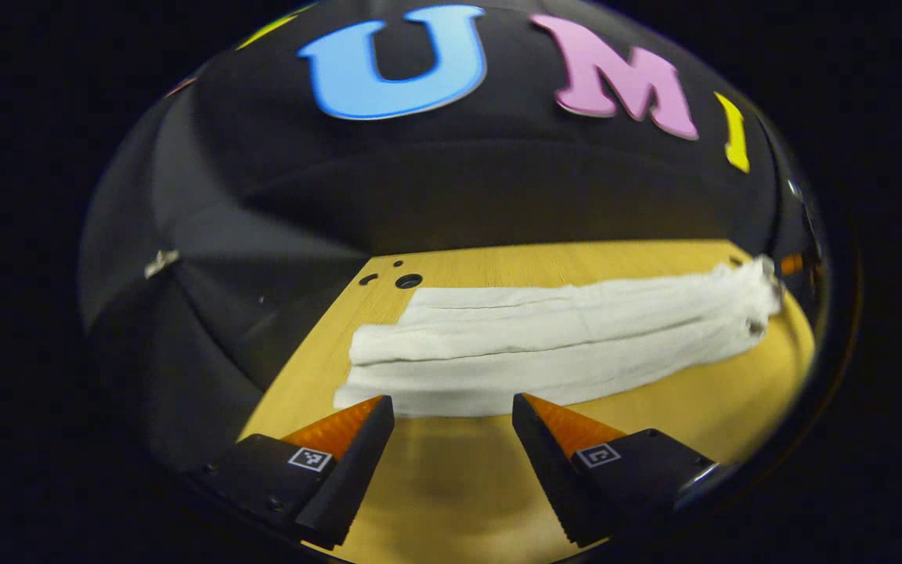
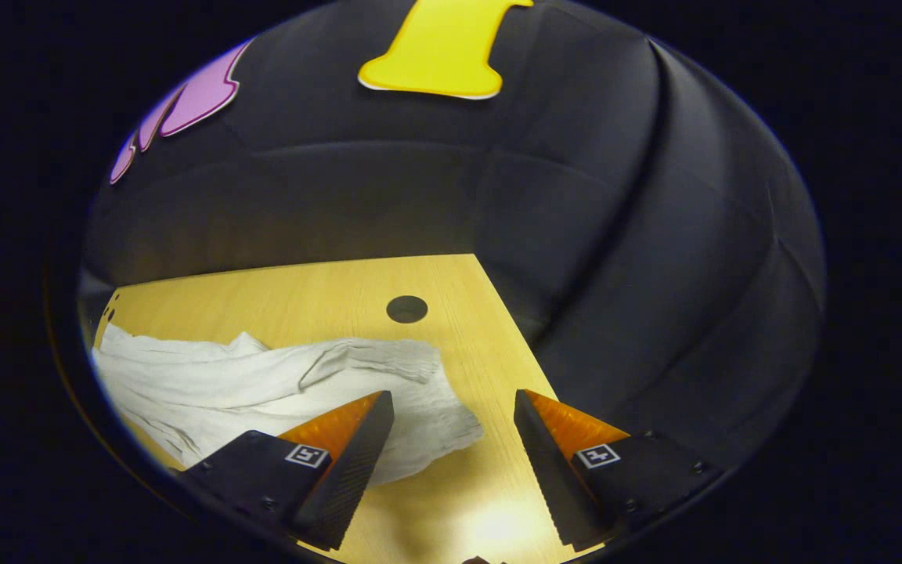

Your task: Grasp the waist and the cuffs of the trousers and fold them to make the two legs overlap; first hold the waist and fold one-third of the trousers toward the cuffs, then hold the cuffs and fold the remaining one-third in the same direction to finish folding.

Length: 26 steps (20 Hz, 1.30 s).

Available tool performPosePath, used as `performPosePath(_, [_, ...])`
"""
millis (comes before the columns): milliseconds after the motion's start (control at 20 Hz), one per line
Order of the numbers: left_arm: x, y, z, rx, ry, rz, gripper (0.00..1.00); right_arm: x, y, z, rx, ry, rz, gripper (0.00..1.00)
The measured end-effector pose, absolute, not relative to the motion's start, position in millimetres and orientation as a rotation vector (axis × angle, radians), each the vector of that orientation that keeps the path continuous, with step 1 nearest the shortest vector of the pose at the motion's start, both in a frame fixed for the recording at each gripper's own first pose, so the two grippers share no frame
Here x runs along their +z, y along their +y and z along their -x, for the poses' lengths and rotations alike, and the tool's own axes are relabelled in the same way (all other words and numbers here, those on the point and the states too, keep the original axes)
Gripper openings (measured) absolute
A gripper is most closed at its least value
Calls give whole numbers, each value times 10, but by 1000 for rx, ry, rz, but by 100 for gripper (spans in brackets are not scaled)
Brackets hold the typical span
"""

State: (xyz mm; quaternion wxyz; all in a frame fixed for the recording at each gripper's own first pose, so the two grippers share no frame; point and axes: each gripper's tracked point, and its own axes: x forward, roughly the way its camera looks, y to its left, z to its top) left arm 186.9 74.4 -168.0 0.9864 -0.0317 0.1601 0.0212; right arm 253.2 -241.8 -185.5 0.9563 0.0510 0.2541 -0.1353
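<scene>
Left gripper view: soft white trousers (image 1: 561,345) lie creased lengthwise on smooth wooden table (image 1: 451,486); both grippers' fingers spread, empty.

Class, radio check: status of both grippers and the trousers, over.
Left gripper open, empty. Right gripper open, empty. White trousers flat lengthwise on the wooden table, ungrasped. Nothing in the way.

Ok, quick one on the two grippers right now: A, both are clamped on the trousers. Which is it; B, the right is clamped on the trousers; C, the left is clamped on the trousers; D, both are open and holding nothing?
D: the left gripper and the right gripper both have their fingers spread wide, with bare table between them and the white trousers lying ungrasped.
</scene>
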Motion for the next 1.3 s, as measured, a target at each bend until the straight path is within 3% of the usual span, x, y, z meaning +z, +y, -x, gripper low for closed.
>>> performPosePath(250, [-1758,879,-1705,144,302,271,98,-2105,-2482,-2537,-339,556,-289,98])
performPosePath(550, [-1583,930,-1363,178,303,290,96,-2408,-2410,-2536,-389,617,-445,100])
performPosePath(1050, [-1008,516,-1179,108,253,281,96,-2608,-2239,-2619,-414,614,-315,99])
performPosePath(1150, [-988,361,-1121,74,268,279,96,-2548,-2208,-2598,-397,619,-337,89])
performPosePath(1250, [-1005,264,-1070,57,281,277,96,-2601,-2139,-2644,-374,629,-359,72])
performPosePath(1300, [-1010,207,-1052,51,283,280,96,-2600,-2118,-2635,-364,632,-368,54])
